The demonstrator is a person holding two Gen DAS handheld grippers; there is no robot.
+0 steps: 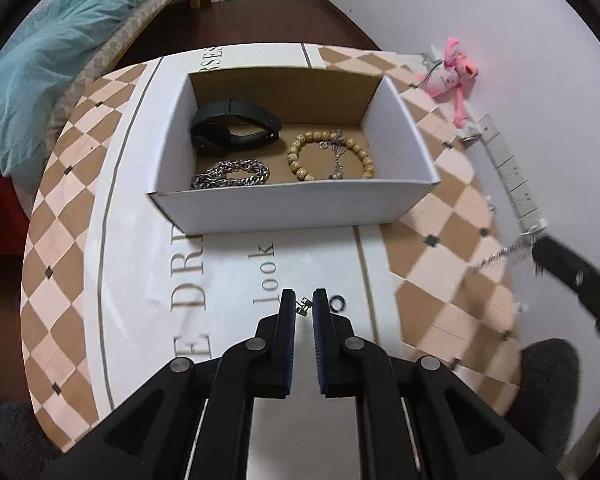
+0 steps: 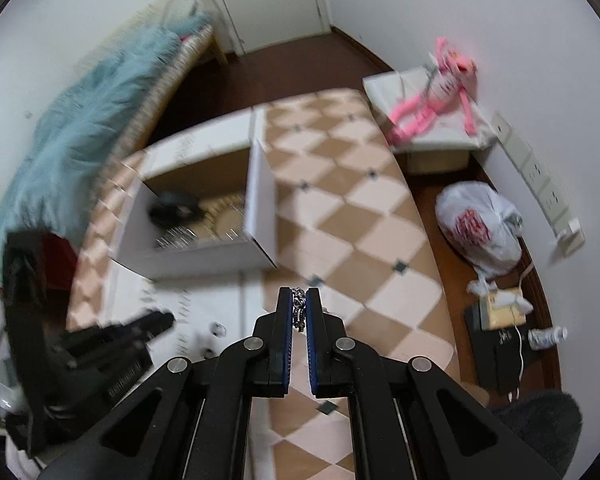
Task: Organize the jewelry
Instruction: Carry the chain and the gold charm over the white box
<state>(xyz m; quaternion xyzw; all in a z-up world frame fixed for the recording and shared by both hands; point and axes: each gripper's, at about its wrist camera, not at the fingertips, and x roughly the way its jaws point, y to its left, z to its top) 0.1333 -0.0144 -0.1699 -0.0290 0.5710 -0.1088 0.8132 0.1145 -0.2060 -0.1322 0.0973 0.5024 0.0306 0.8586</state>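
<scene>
Both tongs are loaded. The left tongs (image 1: pixel 304 304) are closed on a small metal piece (image 1: pixel 303 306), apparently an earring, pinched at the very tips just above the tabletop (image 1: pixel 80 184). The right tongs (image 2: pixel 299 312) are closed on a silver chain (image 2: pixel 299 312), which runs between the pads and, in the left wrist view, trails blurred below them (image 1: pixel 500 256).

The destination, judged from the task, is the open white box (image 1: pixel 260 212) on the tabletop. It already holds a black band (image 1: pixel 228 124), a wooden bead bracelet (image 1: pixel 332 156) and a heavy silver chain bracelet (image 1: pixel 232 176). A small dark ring (image 1: pixel 337 303) lies on the tabletop just beside the left tongs, not yet collected.

Procedure for the carry:
- Keep both grips firm; the small piece is held only at the tips and could slip.
- Clear the near wall of the box before moving over it, so that the hanging chain does not snag.
- Lower each item onto bare cardboard, apart from the other pieces, to avoid tangling.
</scene>
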